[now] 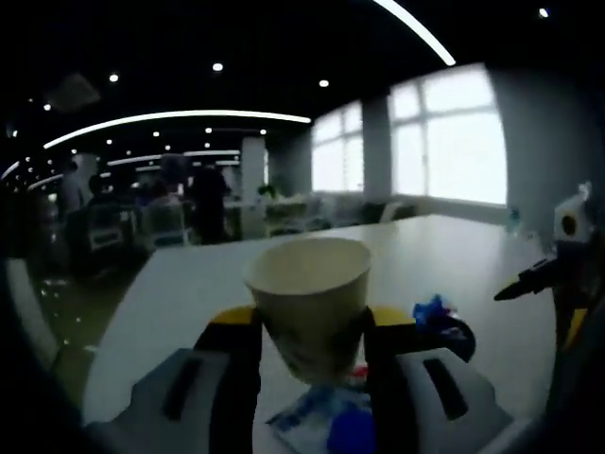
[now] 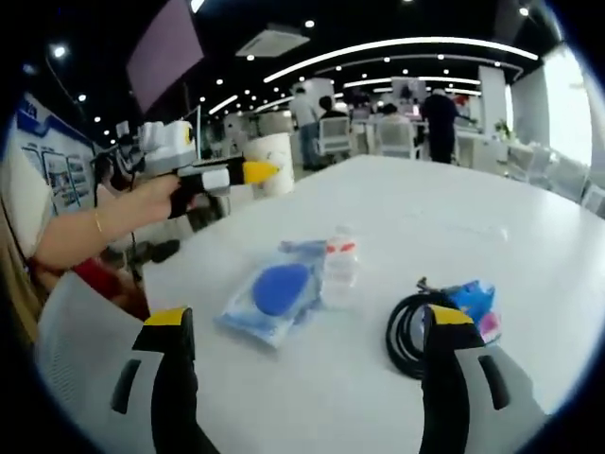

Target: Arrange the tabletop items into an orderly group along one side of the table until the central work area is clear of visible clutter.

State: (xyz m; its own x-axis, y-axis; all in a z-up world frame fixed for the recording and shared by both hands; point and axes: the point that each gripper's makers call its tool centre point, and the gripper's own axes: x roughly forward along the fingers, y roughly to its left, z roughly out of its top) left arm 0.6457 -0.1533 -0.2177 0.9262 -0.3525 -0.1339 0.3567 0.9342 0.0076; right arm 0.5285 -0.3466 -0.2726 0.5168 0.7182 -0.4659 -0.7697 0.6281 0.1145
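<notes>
Open-plan office, long white desk (image 2: pixel 454 227) | blue packet (image 2: pixel 274 293), small clear bottle (image 2: pixel 340 265), black cable coil (image 2: pixel 416 336) still scattered mid-desk, so judged early in tidying | left tongs (image 1: pixel 312 326) clamp paper cup (image 1: pixel 310 303) upright, raised off desk for carrying aside, arm outstretched | right tongs (image 2: pixel 307 331) spread wide, empty, hovering over packet.

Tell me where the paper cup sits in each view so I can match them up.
Left gripper view: the paper cup is at centre, clamped between this gripper's own jaws.
Right gripper view: the paper cup is at upper left, held by the left gripper above the table edge.
Shared landmark: the blue packet lying on the white table.
</notes>
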